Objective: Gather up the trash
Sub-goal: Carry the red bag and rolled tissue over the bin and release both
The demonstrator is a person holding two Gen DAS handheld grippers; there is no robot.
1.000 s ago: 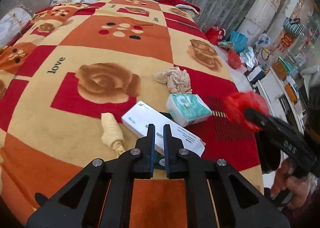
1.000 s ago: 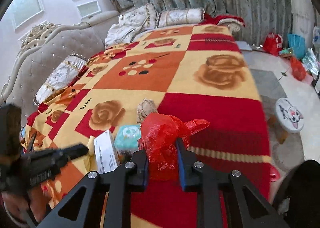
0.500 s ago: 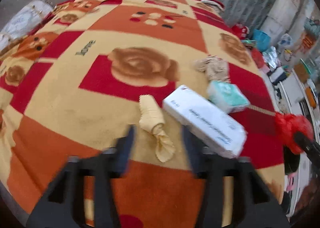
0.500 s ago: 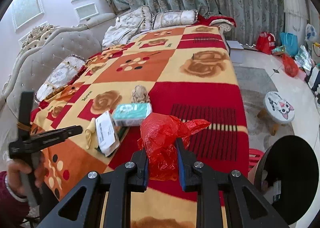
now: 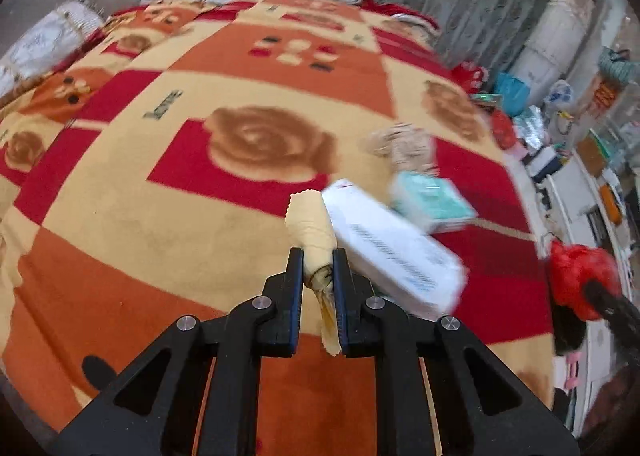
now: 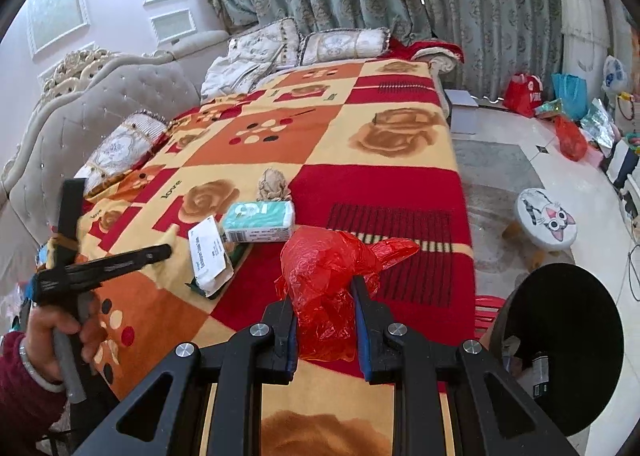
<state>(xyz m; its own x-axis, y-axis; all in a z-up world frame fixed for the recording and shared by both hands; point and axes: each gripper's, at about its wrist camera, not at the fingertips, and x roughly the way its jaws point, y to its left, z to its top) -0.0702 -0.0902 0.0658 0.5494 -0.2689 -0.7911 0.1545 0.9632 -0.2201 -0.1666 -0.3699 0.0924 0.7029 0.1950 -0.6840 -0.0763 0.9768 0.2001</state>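
Note:
In the left wrist view my left gripper (image 5: 317, 256) has its jaws closing on a rolled yellow wrapper (image 5: 310, 220) on the bed blanket (image 5: 160, 216); the pads press its lower end. Right beside it lies a white box (image 5: 392, 252), then a teal tissue pack (image 5: 434, 204) and a crumpled brown paper (image 5: 404, 146). My right gripper (image 6: 324, 288) is shut on a red plastic bag (image 6: 328, 260), held above the blanket's near right part. The right wrist view shows the left gripper (image 6: 160, 252) at the left, by the white box (image 6: 210, 256).
A black bin (image 6: 560, 344) stands on the floor right of the bed, with a cat-face stool (image 6: 546, 220) behind it. Pillows (image 6: 344, 42) and curtains are at the far end. Bags clutter the floor at the far right (image 6: 568, 136). A person's hand (image 6: 52, 332) holds the left gripper.
The left gripper opened, slid left from the white box onto the yellow wrapper and closed on it. The right gripper drew back from the bed with the red bag, bringing the bin into view.

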